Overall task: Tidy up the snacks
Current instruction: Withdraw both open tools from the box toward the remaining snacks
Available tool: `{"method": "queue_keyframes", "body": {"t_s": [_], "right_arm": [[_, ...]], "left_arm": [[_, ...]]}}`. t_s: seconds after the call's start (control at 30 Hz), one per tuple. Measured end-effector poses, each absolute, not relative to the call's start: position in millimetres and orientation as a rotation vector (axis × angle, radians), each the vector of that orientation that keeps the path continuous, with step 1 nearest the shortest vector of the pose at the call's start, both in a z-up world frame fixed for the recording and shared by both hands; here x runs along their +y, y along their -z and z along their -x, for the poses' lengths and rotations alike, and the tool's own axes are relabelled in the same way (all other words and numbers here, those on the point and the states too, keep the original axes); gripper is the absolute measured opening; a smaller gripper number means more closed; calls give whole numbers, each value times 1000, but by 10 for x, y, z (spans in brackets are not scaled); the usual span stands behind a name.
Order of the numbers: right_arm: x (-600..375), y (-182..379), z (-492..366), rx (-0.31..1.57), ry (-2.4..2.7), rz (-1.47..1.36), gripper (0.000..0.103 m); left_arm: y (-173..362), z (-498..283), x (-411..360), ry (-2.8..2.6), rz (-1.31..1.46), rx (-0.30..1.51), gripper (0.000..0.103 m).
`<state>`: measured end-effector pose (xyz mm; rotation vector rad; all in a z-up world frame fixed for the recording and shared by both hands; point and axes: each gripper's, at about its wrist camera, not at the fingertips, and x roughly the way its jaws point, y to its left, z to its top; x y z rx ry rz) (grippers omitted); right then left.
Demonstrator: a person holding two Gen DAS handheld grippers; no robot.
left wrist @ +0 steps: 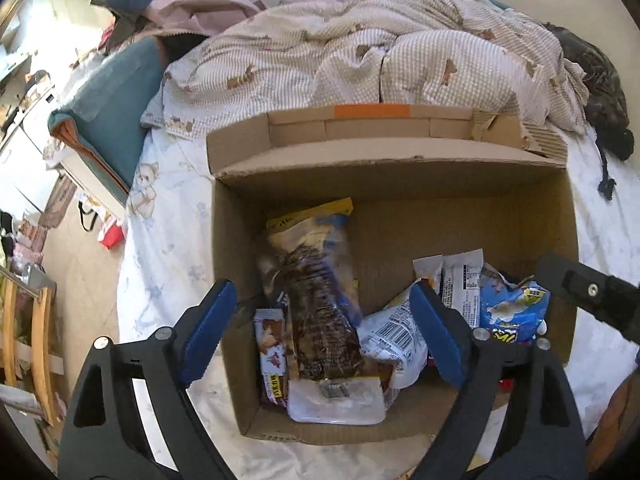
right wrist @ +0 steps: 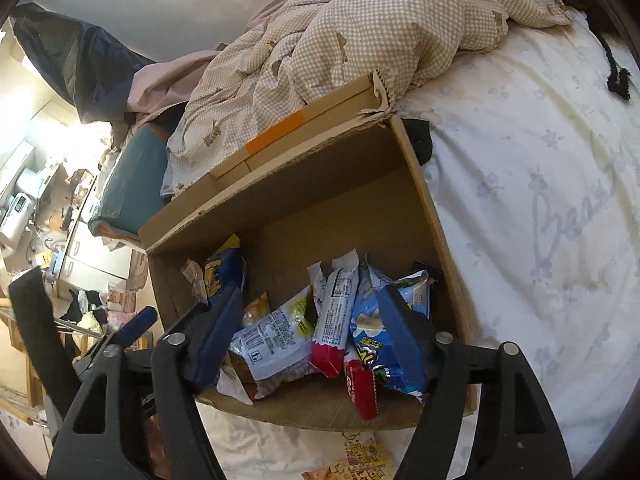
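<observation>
An open brown cardboard box (left wrist: 392,220) is sitting on the white flower-printed bed sheet (left wrist: 168,248), with a crumpled beige checked quilt (left wrist: 360,60) lying just beyond its far flap. Both claws are hovering above the box's near edge. The left claw (left wrist: 320,320) is standing wide open, gripping nothing, over a long dark brown snack packet (left wrist: 320,320) lying at the box's left. The right claw (right wrist: 308,332) is also gaping open and empty above a heap at the box's right: a white barcoded packet (right wrist: 272,340), a red-and-white bar wrapper (right wrist: 334,320) and a blue crisp bag (right wrist: 380,344).
</observation>
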<state>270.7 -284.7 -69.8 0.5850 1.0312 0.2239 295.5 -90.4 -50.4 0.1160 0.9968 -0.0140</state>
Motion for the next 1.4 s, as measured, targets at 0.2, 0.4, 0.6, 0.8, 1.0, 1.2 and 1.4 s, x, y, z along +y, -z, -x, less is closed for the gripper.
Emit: {"method": "queue_keyframes", "body": {"t_s": [0.2, 0.4, 0.6, 0.8, 1.0, 1.2, 1.4], "right_arm": [[-2852, 598, -2625, 1006, -189, -542, 74], [-2846, 471, -2424, 1004, -167, -478, 74], [-2761, 475, -2215, 1028, -138, -381, 74], [-2693, 510, -1889, 1042, -116, -324, 74], [-2768, 598, -1553, 1089, -124, -377, 74], [-2898, 717, -1327, 1135, -120, -461, 74], [-2989, 733, -1262, 1139, -91, -473, 74]], "left_arm": [[379, -2792, -839, 9, -128, 954, 87], [291, -2575, -675, 0, -88, 935, 87], [327, -2212, -507, -14, -55, 940, 87], [445, -1868, -346, -16, 4, 982, 87], [554, -1677, -321, 6, 53, 1031, 87], [743, -1570, -382, 46, 85, 1097, 87], [1119, -1536, -754, 199, 21, 1251, 87]]}}
